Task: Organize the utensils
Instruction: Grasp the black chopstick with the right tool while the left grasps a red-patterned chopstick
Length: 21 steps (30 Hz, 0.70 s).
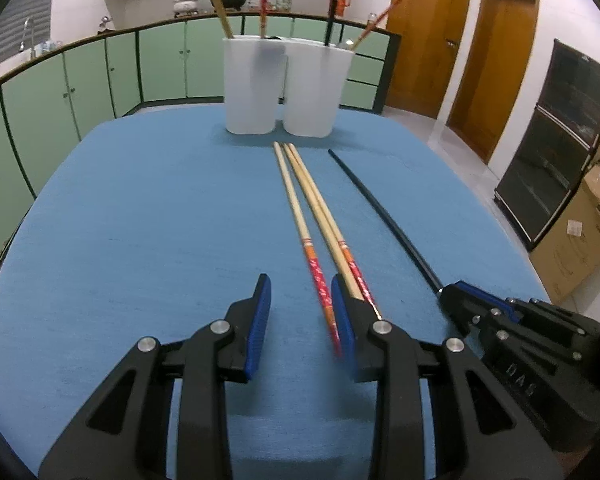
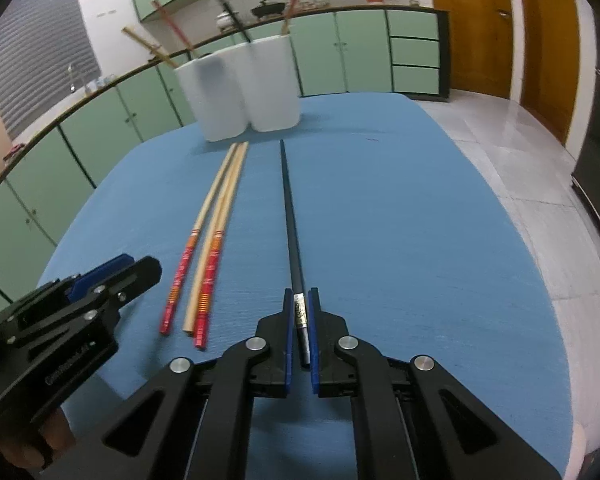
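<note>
Pinching the thin, stiff, slippery black chopstick (image 2: 291, 216) near its thick end, the right gripper (image 2: 300, 320) has its jaws shut on it, while the left gripper (image 1: 300, 312) has jaws partly open, holding nothing.

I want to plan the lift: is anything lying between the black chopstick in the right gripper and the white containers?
Nothing visible: bare blue table runs from the black chopstick, clamped in the right gripper, to the white containers. The wooden chopsticks lie beside it.

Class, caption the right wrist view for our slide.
Right gripper clamps a black chopstick lying on the blue tablecloth.
</note>
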{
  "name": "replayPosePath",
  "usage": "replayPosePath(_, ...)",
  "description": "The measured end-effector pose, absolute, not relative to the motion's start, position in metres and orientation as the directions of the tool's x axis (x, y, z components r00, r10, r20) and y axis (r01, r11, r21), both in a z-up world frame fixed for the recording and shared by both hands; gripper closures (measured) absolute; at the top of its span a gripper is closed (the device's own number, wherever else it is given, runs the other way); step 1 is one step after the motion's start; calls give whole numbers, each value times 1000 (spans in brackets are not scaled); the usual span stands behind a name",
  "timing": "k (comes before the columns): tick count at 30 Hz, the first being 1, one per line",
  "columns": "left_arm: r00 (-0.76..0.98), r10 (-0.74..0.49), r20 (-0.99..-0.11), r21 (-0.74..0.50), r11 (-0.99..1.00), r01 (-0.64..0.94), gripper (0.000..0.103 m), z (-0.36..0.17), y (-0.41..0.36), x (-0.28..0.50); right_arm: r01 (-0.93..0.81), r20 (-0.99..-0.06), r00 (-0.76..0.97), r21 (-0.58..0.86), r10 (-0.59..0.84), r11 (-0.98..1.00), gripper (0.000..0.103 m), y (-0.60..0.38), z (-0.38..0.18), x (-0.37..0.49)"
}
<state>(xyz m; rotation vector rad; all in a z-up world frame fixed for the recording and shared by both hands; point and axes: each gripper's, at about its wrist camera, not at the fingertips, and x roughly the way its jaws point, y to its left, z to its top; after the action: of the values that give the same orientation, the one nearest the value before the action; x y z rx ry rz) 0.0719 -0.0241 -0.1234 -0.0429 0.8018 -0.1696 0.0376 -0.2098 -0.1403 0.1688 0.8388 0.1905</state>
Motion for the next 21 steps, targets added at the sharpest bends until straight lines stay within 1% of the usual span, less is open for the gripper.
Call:
replayPosePath(3, 655, -174, -735, -106, 984, 142, 73, -129, -28, 77, -90, -719, 657, 223, 227, 971, 97, -214, -140, 36)
replayPosePath(4, 645, -171, -744, -105, 985, 140, 75, -131, -29, 79, -88, -718, 658, 226, 227, 970, 97, -215, -140, 36)
replayPosePath(5, 630, -170, -757, -106, 985, 139, 79, -134, -30, 82, -88, -717, 658, 229, 229, 970, 97, -216, -140, 36)
replayPosePath(7, 624, -171, -763, -109, 985, 136, 82, -135, -30, 84, -89, -716, 659, 230, 230, 969, 97, -215, -140, 36)
replayPosePath(8, 621, -172, -765, -107, 984, 141, 91, -136, -31, 84, -90, -716, 659, 229, 230, 969, 97, -215, -140, 35)
replayPosePath(9, 619, -175, -766, -106, 983, 147, 97, -136, -32, 84, -90, -715, 659, 231, 231, 969, 97, -214, -140, 35)
replayPosePath(13, 629, -154, -762, -114, 988, 104, 98, -135, -23, 85, -91, -713, 661, 236, 236, 968, 97, -211, -138, 38)
replayPosePath(21, 645, -44, -763, -91, 995, -40, 98, -132, 11, 84, -50, -729, 655, 222, 200, 974, 97, -208, -138, 41)
